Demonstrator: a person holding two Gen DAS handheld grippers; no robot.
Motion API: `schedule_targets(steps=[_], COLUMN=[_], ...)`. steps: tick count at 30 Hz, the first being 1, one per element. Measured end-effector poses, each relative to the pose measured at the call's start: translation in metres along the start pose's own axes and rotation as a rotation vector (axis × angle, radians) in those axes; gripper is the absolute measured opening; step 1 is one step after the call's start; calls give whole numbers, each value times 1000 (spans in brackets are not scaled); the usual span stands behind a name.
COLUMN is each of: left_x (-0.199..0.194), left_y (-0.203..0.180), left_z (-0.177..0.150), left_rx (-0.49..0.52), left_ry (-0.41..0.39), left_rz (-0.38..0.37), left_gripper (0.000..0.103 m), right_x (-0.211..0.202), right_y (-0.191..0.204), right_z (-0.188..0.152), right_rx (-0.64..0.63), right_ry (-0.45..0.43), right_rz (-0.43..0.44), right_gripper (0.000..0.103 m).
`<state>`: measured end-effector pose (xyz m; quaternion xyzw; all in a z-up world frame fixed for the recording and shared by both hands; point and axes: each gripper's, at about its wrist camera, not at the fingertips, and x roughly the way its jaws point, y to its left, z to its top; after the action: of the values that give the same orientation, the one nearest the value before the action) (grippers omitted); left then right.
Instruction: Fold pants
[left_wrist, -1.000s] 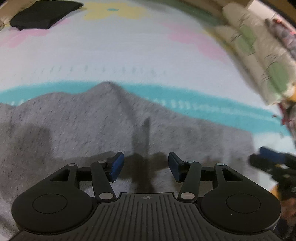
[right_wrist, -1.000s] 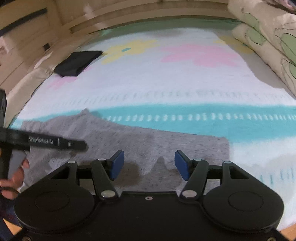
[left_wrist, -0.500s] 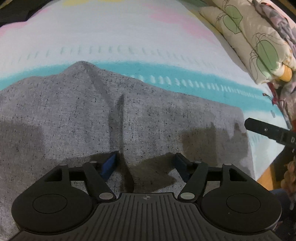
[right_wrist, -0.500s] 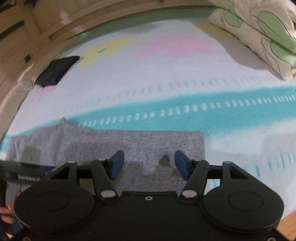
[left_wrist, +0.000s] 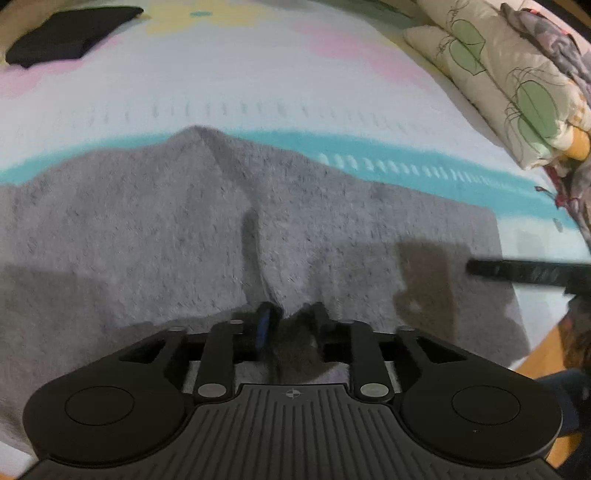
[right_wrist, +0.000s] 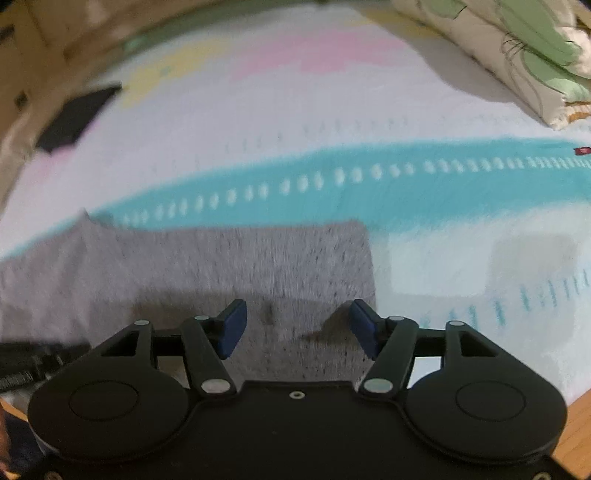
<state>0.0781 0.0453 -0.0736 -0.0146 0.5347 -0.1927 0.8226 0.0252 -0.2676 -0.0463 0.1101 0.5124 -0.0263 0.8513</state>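
Note:
Grey speckled pants (left_wrist: 177, 229) lie spread across the near edge of a bed, with a raised crease running up the middle. My left gripper (left_wrist: 290, 326) is shut on a pinch of the pants' near edge at that crease. In the right wrist view the pants' right end (right_wrist: 303, 266) lies flat under my right gripper (right_wrist: 297, 328), which is open and empty just above the cloth near its right edge. The right gripper's black body also shows in the left wrist view (left_wrist: 524, 273).
The bed has a pastel blanket with a teal stripe (right_wrist: 406, 177). A folded black garment (left_wrist: 66, 33) lies at the far left. Floral pillows (left_wrist: 517, 81) are stacked at the far right. The wooden bed edge (right_wrist: 580, 424) is at the near right.
My left gripper has closed on the pants' near edge at the crease. My right gripper has shifted right toward the pants' right end and stays open.

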Motion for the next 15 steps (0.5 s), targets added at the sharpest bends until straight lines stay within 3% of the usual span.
schedule_targets(steps=[1, 2, 4, 7, 12, 15], left_x=[-3, -7, -15, -24, -4, 20], left_y=[-1, -2, 0, 11, 28, 33], left_z=[2, 3, 7, 22, 57, 73], left_rx=[3, 6, 9, -26, -68, -56], left_ry=[-4, -13, -37, -84, -48, -4], left_rz=[21, 40, 73, 127, 179, 183], left_gripper=[39, 40, 41, 45, 45, 45], right_x=[7, 15, 16, 19, 24, 24], right_y=[2, 5, 14, 24, 6, 7], right_z=[-2, -6, -11, -19, -17, -15], right_rx=[-12, -34, -95, -166, -22, -28], right_ry=[22, 38, 16, 22, 62, 69], right_rz=[-18, -39, -72, -117, -74, -76], right_gripper=[75, 76, 91, 102, 102, 103])
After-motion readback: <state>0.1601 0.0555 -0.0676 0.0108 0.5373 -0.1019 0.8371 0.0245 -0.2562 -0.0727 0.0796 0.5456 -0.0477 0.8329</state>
